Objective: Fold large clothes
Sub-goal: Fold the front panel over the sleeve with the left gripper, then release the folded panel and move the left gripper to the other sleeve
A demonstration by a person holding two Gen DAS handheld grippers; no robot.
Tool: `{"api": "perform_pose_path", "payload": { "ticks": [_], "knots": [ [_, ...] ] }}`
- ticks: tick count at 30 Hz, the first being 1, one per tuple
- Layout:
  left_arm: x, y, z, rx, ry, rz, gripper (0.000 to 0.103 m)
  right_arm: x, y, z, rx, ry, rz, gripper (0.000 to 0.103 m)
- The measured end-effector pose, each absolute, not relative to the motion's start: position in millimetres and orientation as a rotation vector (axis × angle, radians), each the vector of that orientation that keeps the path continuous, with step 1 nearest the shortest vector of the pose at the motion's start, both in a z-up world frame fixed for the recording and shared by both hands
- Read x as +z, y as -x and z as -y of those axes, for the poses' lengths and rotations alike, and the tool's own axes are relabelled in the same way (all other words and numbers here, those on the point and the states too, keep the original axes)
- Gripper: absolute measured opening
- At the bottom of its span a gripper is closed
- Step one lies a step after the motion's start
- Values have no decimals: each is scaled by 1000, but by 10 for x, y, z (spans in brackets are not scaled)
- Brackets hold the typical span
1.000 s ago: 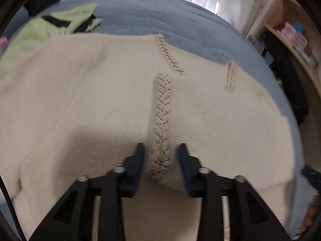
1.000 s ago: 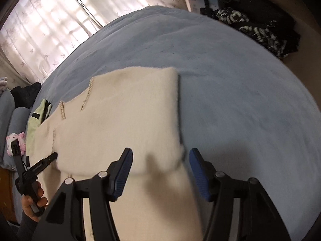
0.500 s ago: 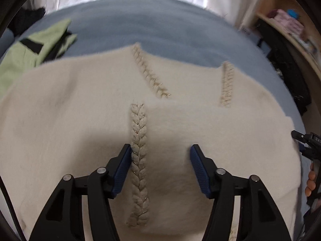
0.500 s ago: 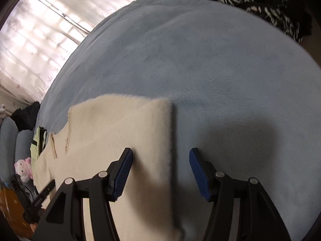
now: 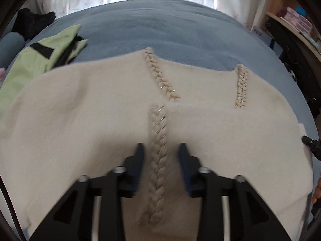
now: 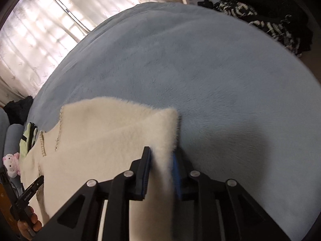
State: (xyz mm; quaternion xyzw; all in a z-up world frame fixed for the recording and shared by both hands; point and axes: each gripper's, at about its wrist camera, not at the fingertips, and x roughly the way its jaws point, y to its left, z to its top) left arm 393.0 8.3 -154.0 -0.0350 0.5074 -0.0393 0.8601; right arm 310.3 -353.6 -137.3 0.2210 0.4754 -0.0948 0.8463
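Note:
A cream fuzzy sweater [image 5: 80,110] with braided trim [image 5: 158,140] lies spread on the blue bed cover [image 5: 170,30]. My left gripper [image 5: 160,150] straddles the braid near the sweater's front; its jaws are closing, and a bunched ridge of fabric is pinched between the pads. In the right wrist view, the sweater [image 6: 110,136] ends in a folded side edge. My right gripper [image 6: 161,156] is closing on that edge, and both pads press the fluffy fabric. The left gripper's tip [image 6: 30,192] and a hand show at the lower left there.
A light green garment [image 5: 40,60] with black patches lies beside the sweater at the left. Dark clothes [image 5: 30,22] sit at the far left corner. More black and patterned clothes [image 6: 270,16] are piled off the bed. A shelf [image 5: 297,20] stands at the right, and a plush toy [image 6: 11,163] by the pillows.
The left gripper let go of the braided edge, shifted along the sweater and narrowed around the braid again. The right gripper came down to the sweater's side edge and closed on it.

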Motion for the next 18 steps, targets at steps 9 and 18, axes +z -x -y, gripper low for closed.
{"api": "perform_pose_path", "payload": {
  "ticks": [9, 18],
  "knots": [
    [-1069, -3458, -27, -153, 78, -963, 38, -864, -2548, 2832, -89, -261, -925, 34],
    [-1507, -3276, 519, -178, 92, -1021, 36, -1323, -2541, 1889, 37, -137, -1022, 34]
  ]
}}
